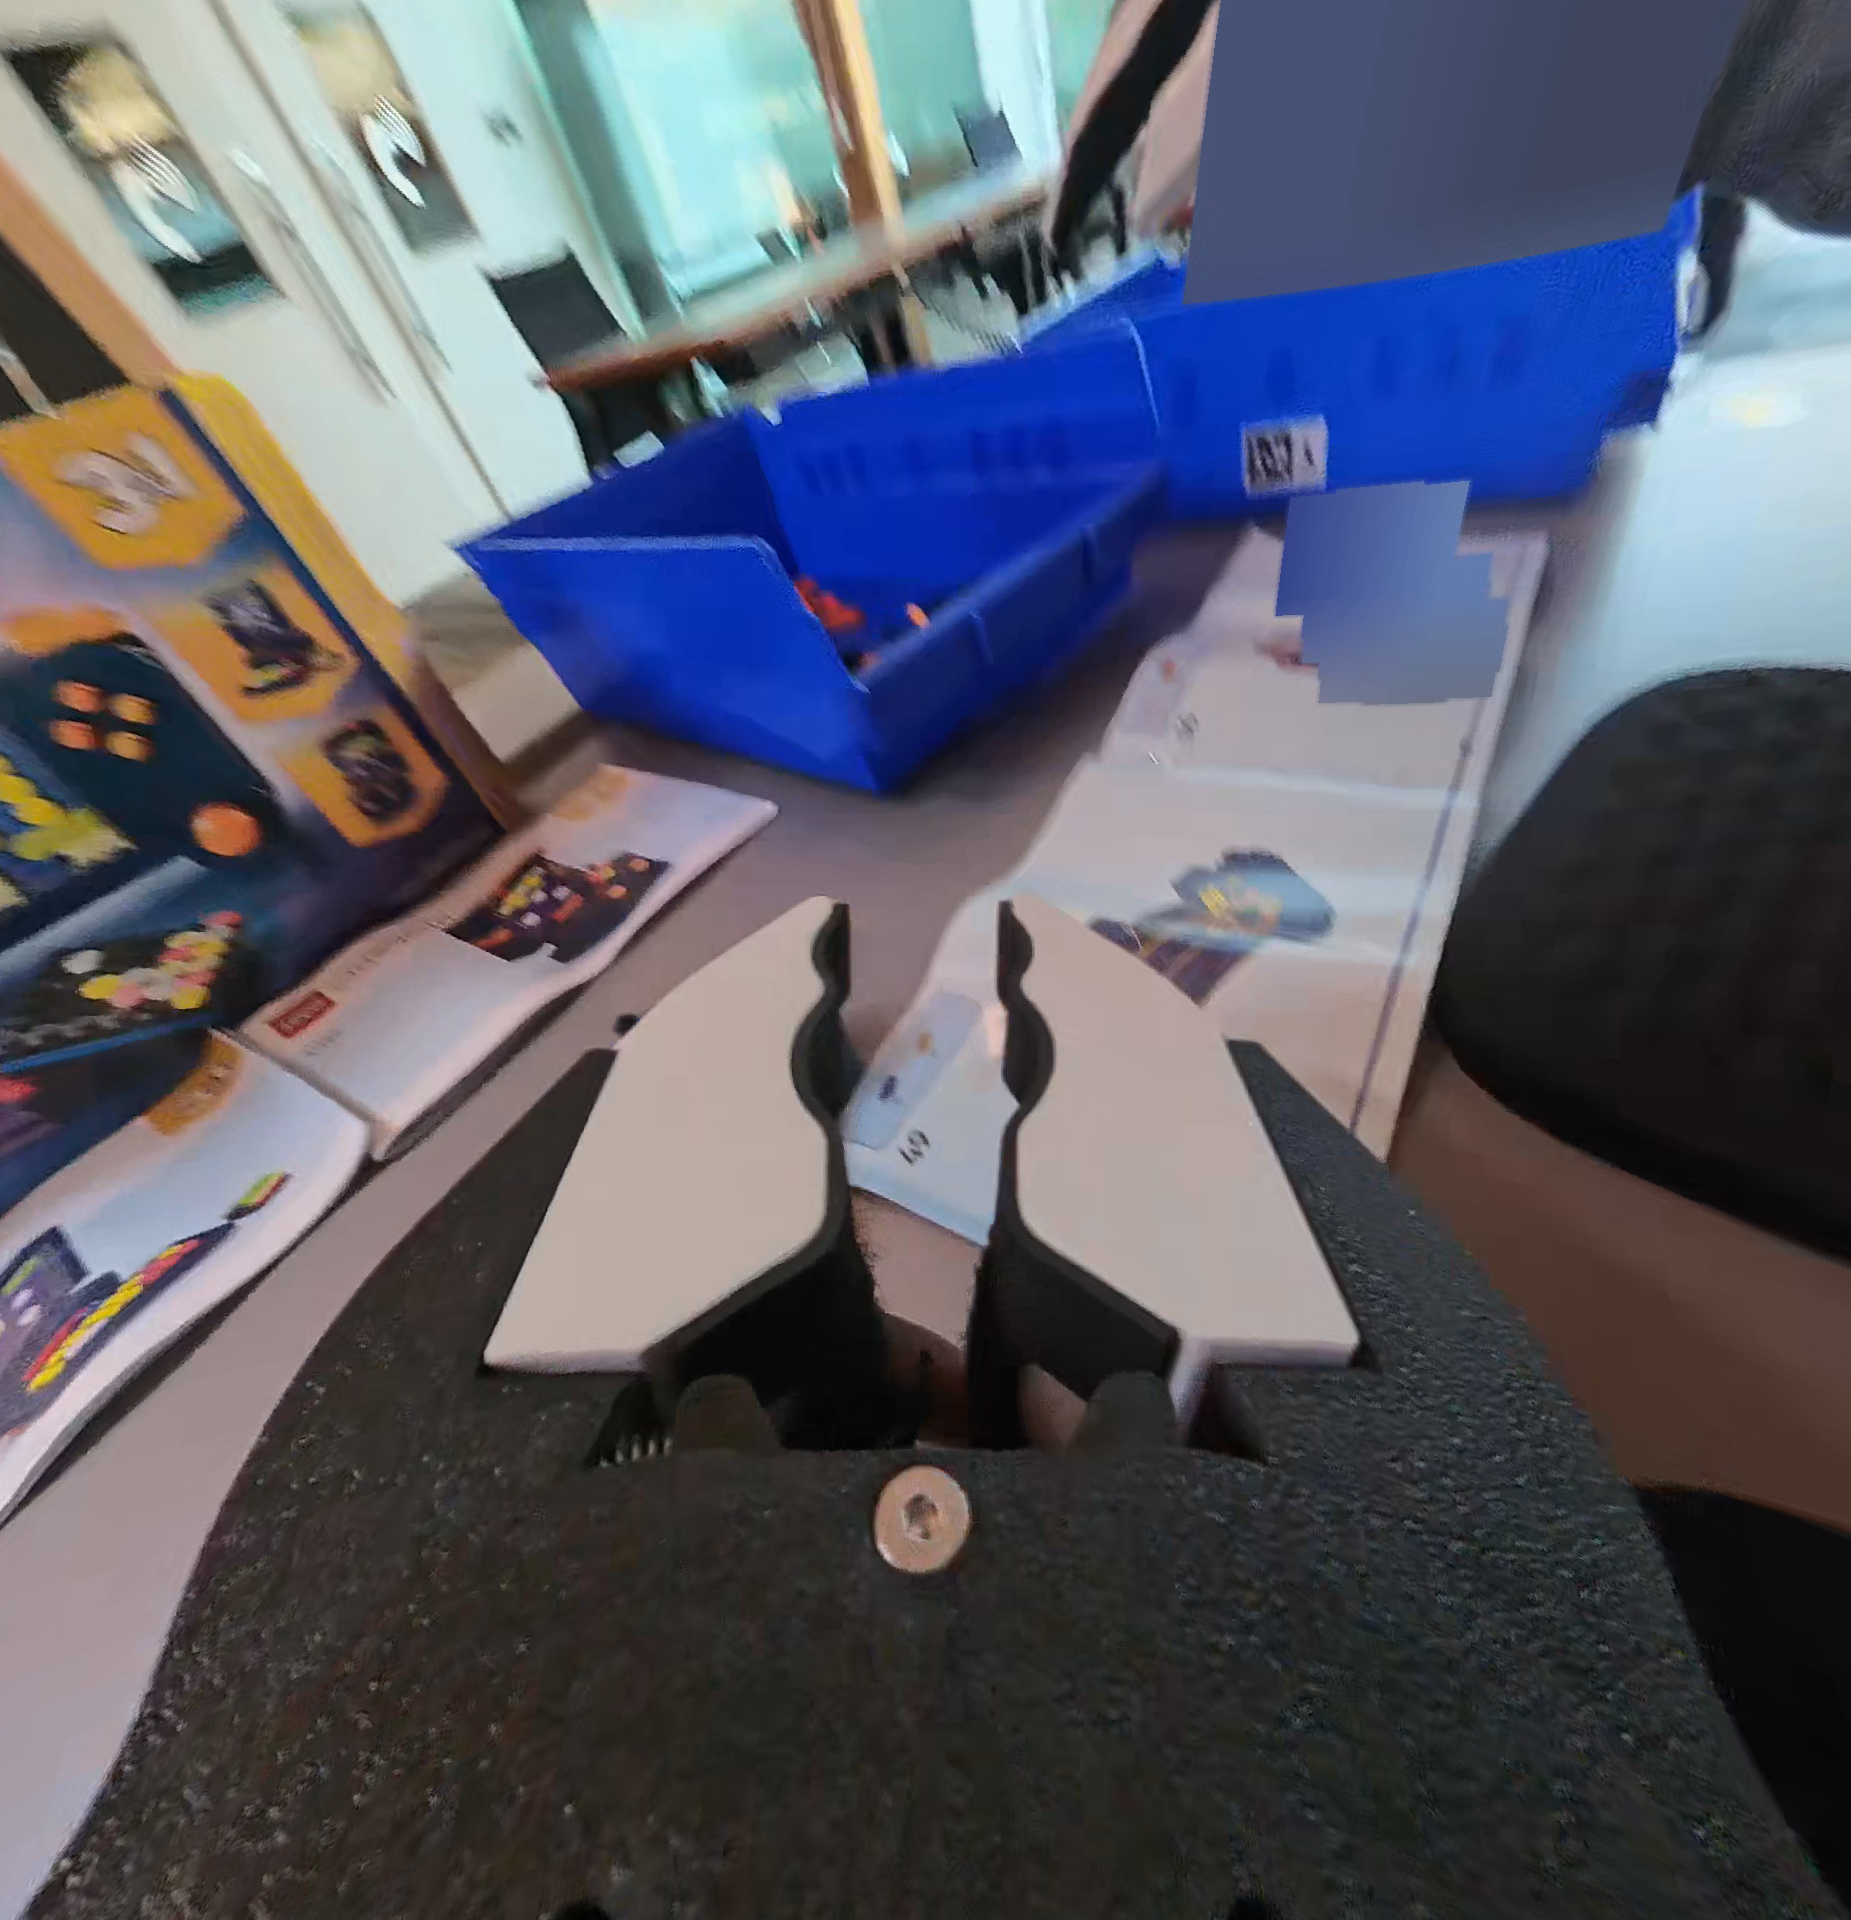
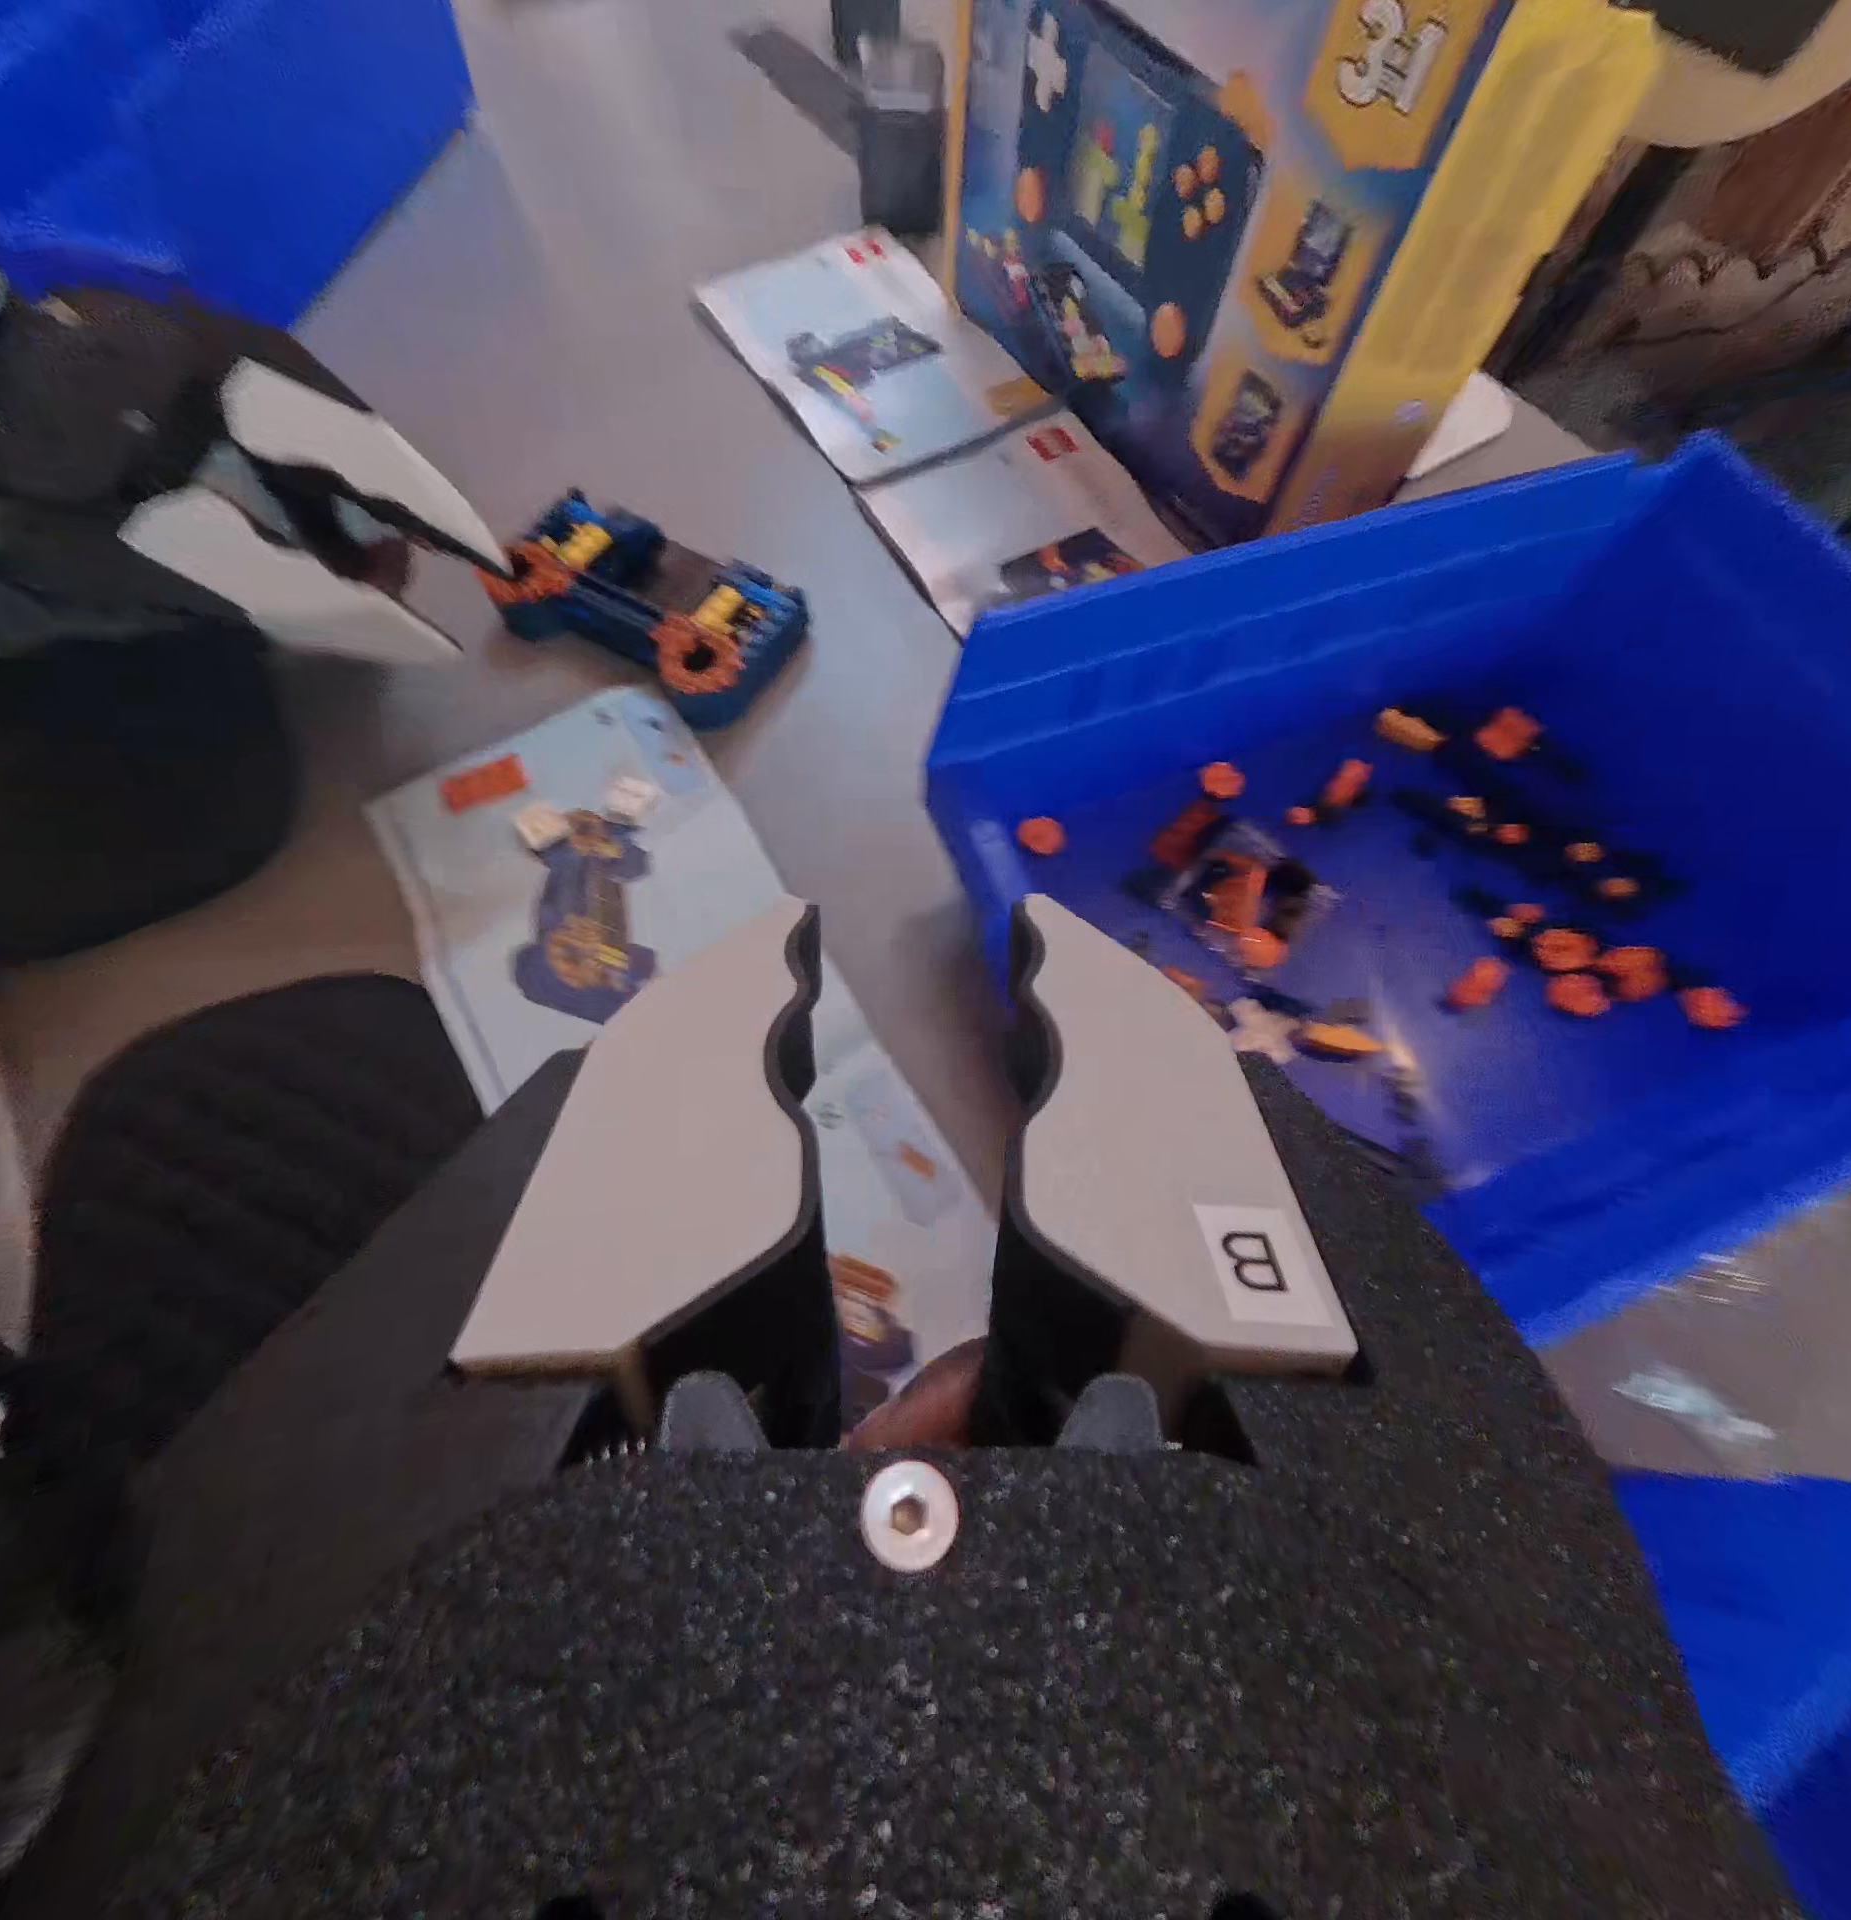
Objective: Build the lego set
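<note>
- Right wrist view takes in a grey table [image 2: 609,312], with blue plastic bins on it; the nearest blue bin [image 2: 1264,665] sits to the right and holds a scatter of small orange and dark bricks [image 2: 1565,966].
- Behind the bin a toy-brick set box [image 2: 1212,260] stands upright, blue and yellow, with two closed instruction booklets [image 2: 869,353] lying flat at its foot.
- Nearer, an open instruction booklet [image 2: 588,862] lies on the table, with a few loose white and orange pieces on its page.
- Between the booklets rests a small blue brick model with orange wheels [image 2: 651,603].
- Right gripper [image 2: 910,935] hangs above the edge of the open booklet, just left of the bin wall. Its fingers stand apart with nothing between them.
- Left gripper [image 2: 453,582] appears at the left of this view, its tips at the near wheel of the brick model; whether they touch it I cannot tell through the blur.
- Left wrist view shows the left gripper [image 1: 923,935] with its own fingers parted and bare, only the open booklet page [image 1: 1264,831] and grey table showing between them; the model is out of that view.
- Same box [image 1: 173,675] stands at the left there, and the blue bins [image 1: 796,623] lie farther back.
- Dark sleeve [image 1: 1679,935] crosses the right side.
</note>
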`<move>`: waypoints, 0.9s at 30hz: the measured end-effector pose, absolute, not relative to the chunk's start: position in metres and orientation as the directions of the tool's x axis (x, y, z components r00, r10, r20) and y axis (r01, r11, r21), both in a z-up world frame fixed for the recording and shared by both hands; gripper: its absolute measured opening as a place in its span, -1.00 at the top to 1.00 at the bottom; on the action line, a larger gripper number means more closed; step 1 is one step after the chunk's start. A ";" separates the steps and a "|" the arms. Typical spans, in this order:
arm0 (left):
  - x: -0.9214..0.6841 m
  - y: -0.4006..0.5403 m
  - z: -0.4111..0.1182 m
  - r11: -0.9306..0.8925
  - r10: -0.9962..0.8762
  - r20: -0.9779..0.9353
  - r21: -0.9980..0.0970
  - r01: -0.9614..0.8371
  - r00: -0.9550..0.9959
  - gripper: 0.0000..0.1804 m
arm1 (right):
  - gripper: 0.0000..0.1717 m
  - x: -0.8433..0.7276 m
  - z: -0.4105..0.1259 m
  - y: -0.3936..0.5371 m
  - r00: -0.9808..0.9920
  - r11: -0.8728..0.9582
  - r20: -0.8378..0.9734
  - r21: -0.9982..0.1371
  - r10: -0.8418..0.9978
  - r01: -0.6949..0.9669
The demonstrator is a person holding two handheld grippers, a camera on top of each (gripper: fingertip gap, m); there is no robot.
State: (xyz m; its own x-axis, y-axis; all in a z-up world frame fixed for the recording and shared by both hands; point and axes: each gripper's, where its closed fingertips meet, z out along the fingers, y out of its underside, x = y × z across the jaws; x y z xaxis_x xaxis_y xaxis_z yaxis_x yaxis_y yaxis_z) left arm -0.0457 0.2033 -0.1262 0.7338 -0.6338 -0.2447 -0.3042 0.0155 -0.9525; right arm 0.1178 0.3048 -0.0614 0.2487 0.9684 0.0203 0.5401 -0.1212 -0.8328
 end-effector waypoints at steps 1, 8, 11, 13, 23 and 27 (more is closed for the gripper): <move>-0.049 0.205 -0.122 0.039 -0.613 -0.242 -0.960 -0.277 0.752 0.78 | 0.60 0.121 -0.058 0.316 0.230 -0.094 0.057 -0.797 0.972 0.596; -0.060 0.208 -0.112 0.124 -0.561 -0.272 -0.962 -0.245 0.782 0.85 | 0.74 0.116 -0.128 0.378 0.101 -0.116 -0.059 -0.371 0.993 0.922; -0.060 0.207 -0.113 0.138 -0.555 -0.303 -0.952 -0.273 0.775 0.84 | 0.86 0.122 -0.170 0.396 0.144 -0.141 0.004 -0.165 0.990 0.976; -0.060 0.207 -0.114 0.145 -0.553 -0.319 -0.947 -0.288 0.770 0.84 | 0.87 0.126 -0.182 0.404 0.168 -0.163 0.058 -0.079 0.984 0.983; -0.060 0.204 -0.110 0.165 -0.550 -0.335 -0.942 -0.294 0.765 0.83 | 0.76 0.117 -0.205 0.400 0.231 -0.230 0.009 -0.059 0.973 0.971; -0.060 0.204 -0.110 0.167 -0.550 -0.341 -0.939 -0.299 0.762 0.83 | 0.75 0.107 -0.203 0.401 0.151 -0.136 0.092 -0.149 0.984 0.979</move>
State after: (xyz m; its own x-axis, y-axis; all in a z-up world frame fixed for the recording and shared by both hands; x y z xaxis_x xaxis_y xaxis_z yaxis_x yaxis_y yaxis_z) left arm -0.0596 0.2035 -0.1099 0.7622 -0.5504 -0.3408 -0.2993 0.1673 -0.9394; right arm 0.1070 0.4009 -0.2034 0.1510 0.9843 0.0917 0.9794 -0.1364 -0.1489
